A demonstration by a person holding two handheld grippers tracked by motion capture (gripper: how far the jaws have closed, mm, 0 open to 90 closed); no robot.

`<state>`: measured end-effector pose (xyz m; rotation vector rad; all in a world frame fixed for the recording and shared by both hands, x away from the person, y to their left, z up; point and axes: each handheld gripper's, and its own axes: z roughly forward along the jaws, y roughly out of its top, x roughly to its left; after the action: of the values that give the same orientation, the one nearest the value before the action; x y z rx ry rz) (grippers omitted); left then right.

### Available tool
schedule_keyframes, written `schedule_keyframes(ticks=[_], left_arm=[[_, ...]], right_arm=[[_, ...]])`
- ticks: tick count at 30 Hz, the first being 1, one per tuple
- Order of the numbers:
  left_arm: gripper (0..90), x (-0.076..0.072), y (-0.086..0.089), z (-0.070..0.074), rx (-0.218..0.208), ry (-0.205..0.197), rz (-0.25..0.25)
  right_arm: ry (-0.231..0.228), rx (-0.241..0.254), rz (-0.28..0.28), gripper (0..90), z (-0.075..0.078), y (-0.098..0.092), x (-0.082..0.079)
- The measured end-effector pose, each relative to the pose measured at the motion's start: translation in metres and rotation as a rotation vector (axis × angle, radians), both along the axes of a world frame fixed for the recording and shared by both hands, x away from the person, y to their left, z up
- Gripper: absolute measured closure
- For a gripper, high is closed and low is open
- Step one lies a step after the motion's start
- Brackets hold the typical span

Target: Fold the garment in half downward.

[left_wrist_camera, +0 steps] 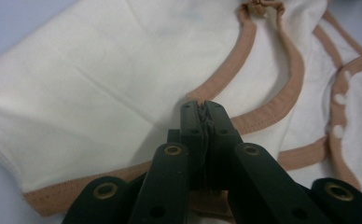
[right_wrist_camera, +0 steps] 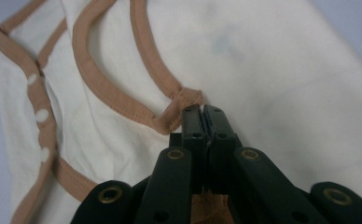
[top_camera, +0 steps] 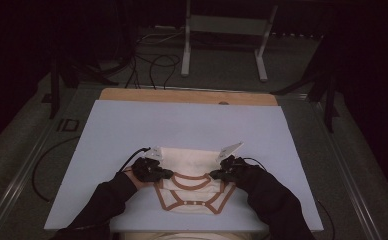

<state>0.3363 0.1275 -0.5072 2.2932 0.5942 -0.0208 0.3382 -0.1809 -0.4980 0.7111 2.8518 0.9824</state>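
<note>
1. A small cream cotton baby bodysuit with brown trim (top_camera: 189, 185) lies flat on a pale blue board (top_camera: 132, 130). It is at the near middle of the board, close to the person.
2. The board rests on a light wooden table (top_camera: 182, 96) whose far edge peeks out behind it.
3. The left gripper (top_camera: 168, 174) is at the left end of the bodysuit's neck opening. Its jaws are pressed together on the cloth there.
4. In the left gripper view, the black jaws of the left gripper (left_wrist_camera: 202, 108) pinch the bodysuit (left_wrist_camera: 100, 93) right where the brown neck trim (left_wrist_camera: 263, 112) ends at the shoulder.
5. The right gripper (top_camera: 214, 175) is at the right end of the neck opening. Its jaws are also pressed together on the cloth.
6. In the right gripper view, the right gripper (right_wrist_camera: 202, 112) bites the bodysuit (right_wrist_camera: 286, 93) just beside a folded corner of the brown trim (right_wrist_camera: 179, 100).
7. Small white snap buttons (right_wrist_camera: 42, 115) sit in a row on the brown edge, well apart from both grippers.
8. The person's arms in dark sleeves (top_camera: 107, 200) come in from the near side.
9. Behind the table, black cables (top_camera: 152, 65) lie on the grey floor near a white metal stand (top_camera: 222, 25).
</note>
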Motion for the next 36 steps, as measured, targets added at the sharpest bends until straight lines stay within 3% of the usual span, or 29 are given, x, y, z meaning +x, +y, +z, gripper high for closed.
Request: schedule_keyframes(ticks=[6, 11, 16, 21, 22, 24, 31, 32, 36], left_arm=[[88.3, -0.009, 0.002, 0.009, -0.015, -0.017, -0.021], [88.3, -0.02, 0.005, 0.016, -0.052, -0.026, -0.049], [88.2, -0.033, 0.006, 0.016, -0.055, -0.04, -0.091], [88.0, -0.043, 0.007, 0.014, -0.052, -0.052, -0.121], [87.9, -0.05, 0.007, 0.013, -0.053, -0.056, -0.147], [87.9, -0.057, 0.007, 0.013, -0.059, -0.055, -0.166], [87.3, -0.069, 0.009, 0.01, -0.059, -0.049, -0.192], [87.2, -0.069, 0.009, 0.01, -0.059, -0.049, -0.192], [81.7, -0.074, 0.01, 0.004, -0.053, -0.017, -0.221]], right_arm=[[-0.057, 0.018, 0.011, 89.1, 0.015, -0.002, -0.009], [-0.091, 0.032, 0.025, 89.0, 0.027, -0.002, -0.027], [-0.108, 0.052, 0.043, 88.8, 0.031, -0.003, -0.044], [-0.126, 0.035, 0.059, 88.7, 0.031, 0.001, -0.06], [-0.129, 0.044, 0.066, 88.7, 0.032, 0.002, -0.07], [-0.095, 0.053, 0.065, 88.5, 0.033, 0.001, -0.077], [-0.052, 0.066, 0.031, 88.4, 0.026, -0.001, -0.093], [-0.065, 0.061, 0.06, 88.2, 0.024, -0.003, -0.092], [-0.04, 0.077, 0.066, 85.3, 0.019, -0.005, -0.096]])
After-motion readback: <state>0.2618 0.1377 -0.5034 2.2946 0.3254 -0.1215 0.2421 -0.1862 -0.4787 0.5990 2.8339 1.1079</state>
